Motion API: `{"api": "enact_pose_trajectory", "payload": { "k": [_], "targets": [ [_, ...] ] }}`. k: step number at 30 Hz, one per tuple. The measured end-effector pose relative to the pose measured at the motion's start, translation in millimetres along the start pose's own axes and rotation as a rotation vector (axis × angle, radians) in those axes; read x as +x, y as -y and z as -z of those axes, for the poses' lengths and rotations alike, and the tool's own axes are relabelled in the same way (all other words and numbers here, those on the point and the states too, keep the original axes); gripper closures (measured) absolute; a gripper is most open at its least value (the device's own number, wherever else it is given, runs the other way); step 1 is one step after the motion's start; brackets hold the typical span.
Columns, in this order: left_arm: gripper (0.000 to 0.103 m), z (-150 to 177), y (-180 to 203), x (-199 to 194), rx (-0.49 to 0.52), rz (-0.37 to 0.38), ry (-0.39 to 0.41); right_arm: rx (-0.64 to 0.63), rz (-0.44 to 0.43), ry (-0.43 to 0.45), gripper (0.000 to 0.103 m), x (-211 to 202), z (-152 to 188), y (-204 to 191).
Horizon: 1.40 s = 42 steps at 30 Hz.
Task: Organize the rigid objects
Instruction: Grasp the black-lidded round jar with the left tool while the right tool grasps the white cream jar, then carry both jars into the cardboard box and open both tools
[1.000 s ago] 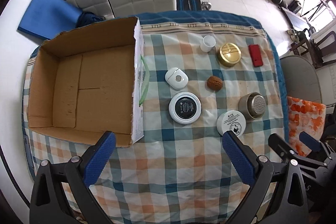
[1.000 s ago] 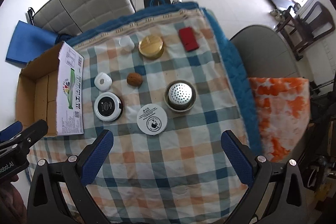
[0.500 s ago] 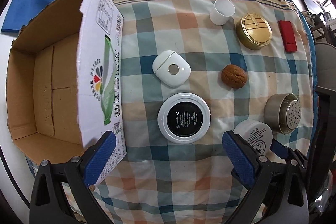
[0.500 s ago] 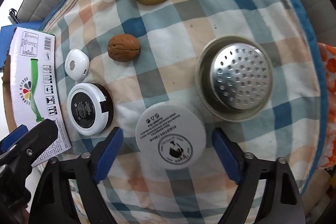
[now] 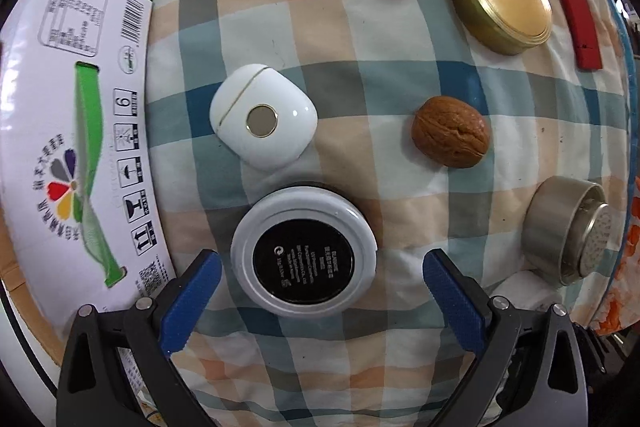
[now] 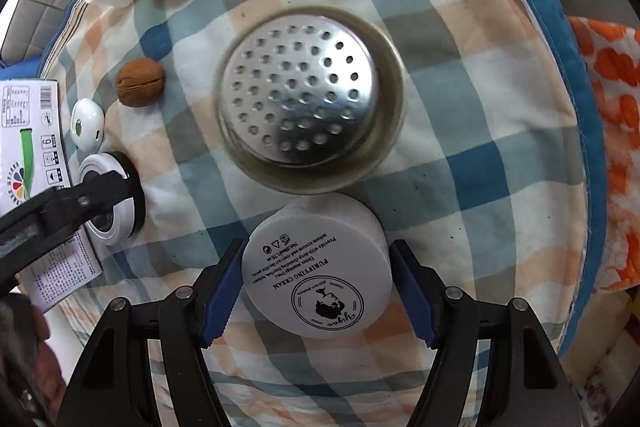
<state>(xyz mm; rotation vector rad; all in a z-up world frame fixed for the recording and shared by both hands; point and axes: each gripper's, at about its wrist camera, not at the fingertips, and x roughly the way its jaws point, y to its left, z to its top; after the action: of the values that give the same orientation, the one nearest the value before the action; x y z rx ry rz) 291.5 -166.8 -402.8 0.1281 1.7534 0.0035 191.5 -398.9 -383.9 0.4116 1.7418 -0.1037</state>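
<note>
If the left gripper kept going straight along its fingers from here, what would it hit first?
Most likely the white-rimmed jar with the black label: it lies between the open fingers of the left gripper, which points steeply down at the checked cloth. Depth is unclear.

r gripper (image 6: pixel 316 291) jaws just closing round white cream jar (image 6: pixel 318 267), pads touching sides.

Around the walnut (image 5: pixel 450 131) you have bare cloth on every side; the steel strainer (image 6: pixel 310 103) crowds the white cream jar (image 6: pixel 320 281).
</note>
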Motion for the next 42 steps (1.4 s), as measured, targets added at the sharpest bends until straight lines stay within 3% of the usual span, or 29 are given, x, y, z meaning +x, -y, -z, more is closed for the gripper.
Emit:
{"api": "enact_pose_trajectory", "payload": {
  "k": [1, 3, 7, 11, 17, 22, 27, 33, 36, 42],
  "targets": [
    [0.0, -3, 0, 7, 0.004, -0.009, -0.012, -0.002, 0.008, -0.006, 0.029, 1, -2, 1],
    [0.013, -6, -1, 18, 0.006, -0.008, -0.03, -0.002, 0.025, -0.01, 0.029, 3, -7, -3],
    [0.028, -4, -2, 20, 0.021, 0.011, -0.002, -0.009, 0.047, -0.038, 0.029, 15, -12, -12],
    [0.029, 18, 1, 7, 0.062, 0.0, 0.031, -0.027, 0.057, -0.076, 0.03, 31, -3, -14],
    [0.029, 53, -4, 24, 0.072, 0.071, -0.033, -0.092, 0.094, -0.086, 0.03, 45, 27, -3],
    [0.027, 47, -13, 54, 0.068, 0.064, -0.055, -0.068, 0.092, -0.076, 0.03, 43, 34, 9],
    [0.024, 34, -9, 81, 0.052, 0.06, -0.05, -0.072, 0.11, -0.077, 0.03, 53, 45, -4],
    [0.029, 34, 11, 45, 0.06, 0.053, -0.03, -0.052, 0.123, -0.097, 0.024, 66, 25, -21],
    [0.029, 38, 13, 44, 0.064, 0.049, -0.022, -0.043, 0.149, -0.097, 0.032, 66, 22, -21],
    [0.029, 59, 11, 40, 0.058, 0.073, -0.007, -0.072, 0.138, -0.082, 0.034, 61, 31, -23]
  ]
}}
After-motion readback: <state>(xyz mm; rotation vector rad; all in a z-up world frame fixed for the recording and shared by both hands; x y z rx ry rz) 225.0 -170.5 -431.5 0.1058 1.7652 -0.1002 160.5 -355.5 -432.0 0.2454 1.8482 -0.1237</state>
